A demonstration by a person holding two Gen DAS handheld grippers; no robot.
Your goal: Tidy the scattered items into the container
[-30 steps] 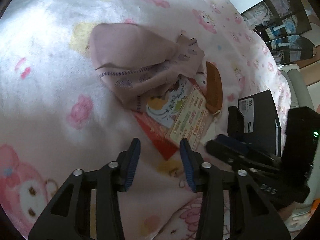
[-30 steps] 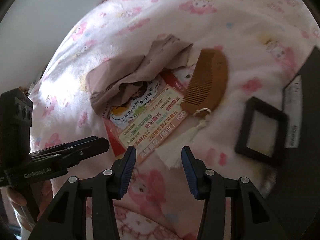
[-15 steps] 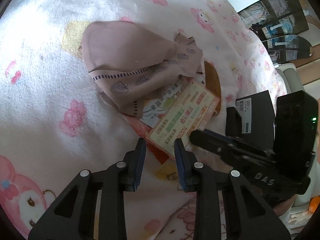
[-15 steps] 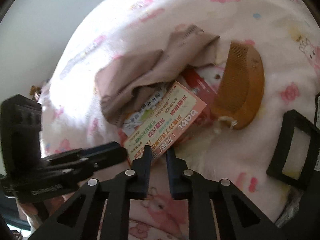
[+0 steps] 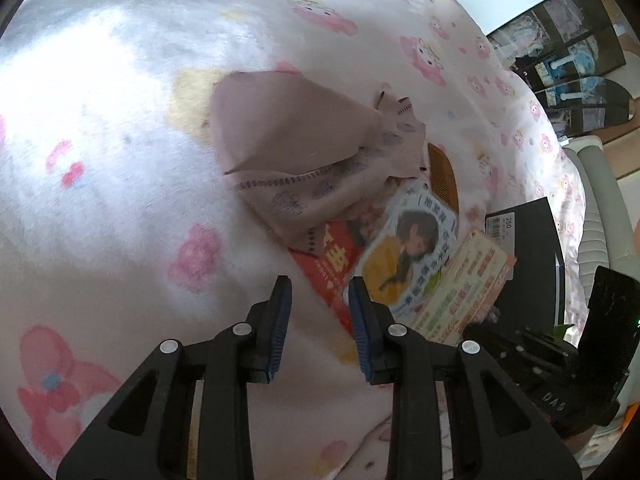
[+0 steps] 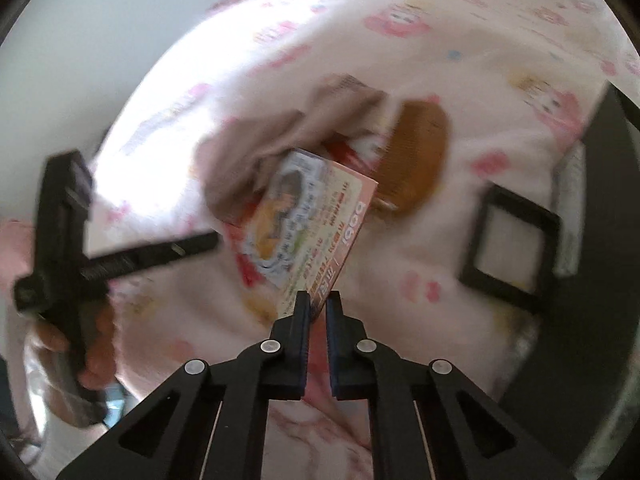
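Note:
A printed pink packet is lifted off the blanket, pinched at its near corner by my right gripper, which is shut on it. It also shows in the left wrist view. My left gripper is open and empty, just above a red packet that lies half under a mauve cloth. A wooden comb lies beyond the packets on the blanket and shows in the left wrist view. A black box sits at the right.
A small black frame-like lid lies on the pink patterned blanket beside the black box's edge. A white chair back and dark shelves stand beyond the bed.
My right gripper shut on the pink packet's corner and lifted it off the pile. My left gripper narrowed, then widened a little, and drew back to the left over the red packet.

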